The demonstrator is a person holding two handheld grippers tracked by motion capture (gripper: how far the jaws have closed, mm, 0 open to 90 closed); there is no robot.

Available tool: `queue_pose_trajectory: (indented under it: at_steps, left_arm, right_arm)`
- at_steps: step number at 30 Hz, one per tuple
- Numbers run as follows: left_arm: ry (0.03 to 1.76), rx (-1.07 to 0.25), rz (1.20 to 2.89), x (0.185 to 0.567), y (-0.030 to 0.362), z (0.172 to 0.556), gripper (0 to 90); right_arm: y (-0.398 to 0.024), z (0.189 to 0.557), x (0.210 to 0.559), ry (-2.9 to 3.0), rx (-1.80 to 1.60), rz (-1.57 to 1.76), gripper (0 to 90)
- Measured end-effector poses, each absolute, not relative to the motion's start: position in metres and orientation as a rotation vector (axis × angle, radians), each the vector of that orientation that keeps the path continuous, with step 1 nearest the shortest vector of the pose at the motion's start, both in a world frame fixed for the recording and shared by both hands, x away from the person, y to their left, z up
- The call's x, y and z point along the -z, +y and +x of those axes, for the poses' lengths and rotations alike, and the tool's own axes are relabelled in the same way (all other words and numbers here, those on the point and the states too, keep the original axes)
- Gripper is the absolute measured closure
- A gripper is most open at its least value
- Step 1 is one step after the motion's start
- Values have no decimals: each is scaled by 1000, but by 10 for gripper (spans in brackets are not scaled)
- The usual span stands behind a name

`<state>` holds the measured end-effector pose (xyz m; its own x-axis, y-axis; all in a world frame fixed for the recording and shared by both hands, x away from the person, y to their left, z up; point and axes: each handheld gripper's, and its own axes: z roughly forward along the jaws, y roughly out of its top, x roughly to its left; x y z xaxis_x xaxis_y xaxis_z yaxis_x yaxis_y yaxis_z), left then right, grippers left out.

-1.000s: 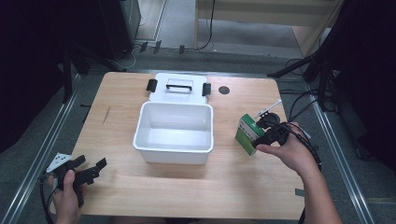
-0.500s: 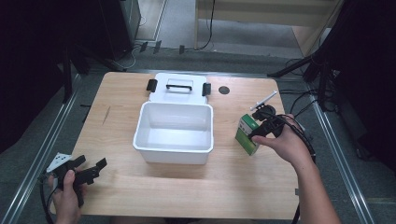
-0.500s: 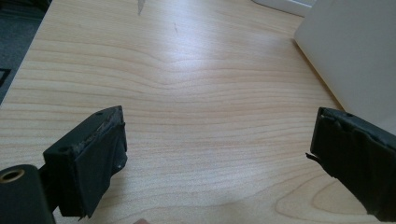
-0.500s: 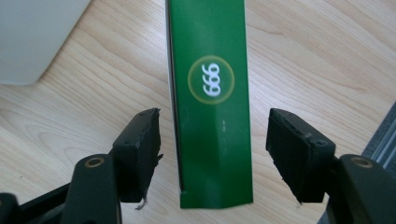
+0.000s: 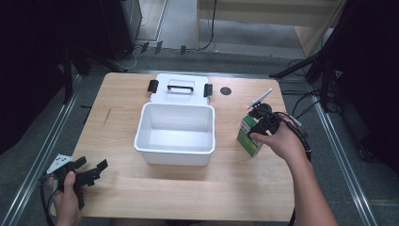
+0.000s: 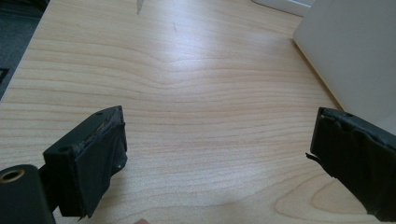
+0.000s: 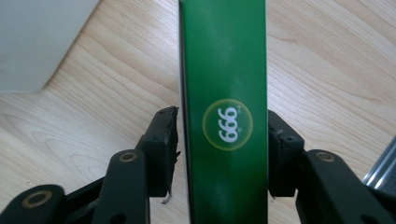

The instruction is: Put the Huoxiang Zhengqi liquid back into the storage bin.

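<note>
Right tongs [image 7: 219, 140] clamped on green carton [image 7: 222, 93], upright, just right of white bin [image 5: 175, 129]; bin lies leftward. Left tongs [image 6: 219, 154] apart, idle over surface [image 6: 177, 84].

One white bin [image 5: 174, 134], one lid [image 5: 179, 89], one green box [image 5: 248, 136], two grippers.

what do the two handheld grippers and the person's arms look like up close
Both grippers are black. The left gripper carries a grey three-cornered plate on top and trails a dark cable; its pads are wrapped in worn black tape with frayed edges. The right gripper has flat black link arms with brass-coloured rivets, and black cables loop from it. The forearms are bare, with no sleeves in view.
</note>
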<state>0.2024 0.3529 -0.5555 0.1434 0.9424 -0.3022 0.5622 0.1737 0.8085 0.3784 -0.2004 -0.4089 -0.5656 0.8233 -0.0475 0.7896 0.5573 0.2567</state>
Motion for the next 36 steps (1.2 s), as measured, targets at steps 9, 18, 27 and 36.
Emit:
queue_pose_trajectory:
  at_steps: [9,18,27,36]
  left_arm:
    - [1534,-520,1503,555,353,203,45]
    - [1535,-520,1504,556,353,203,45]
    - [1536,-518,1506,556,353,203,45]
    - [1535,-518,1507,556,352,203,45]
  right_arm:
    - [-199,379,409,2636,-307,1345,612]
    - [-197,380,412,2639,-303,1337,611]
    - [-197,378,411,2672,-306,1269,646]
    - [-191,371,403,2695,-274,1108,645]
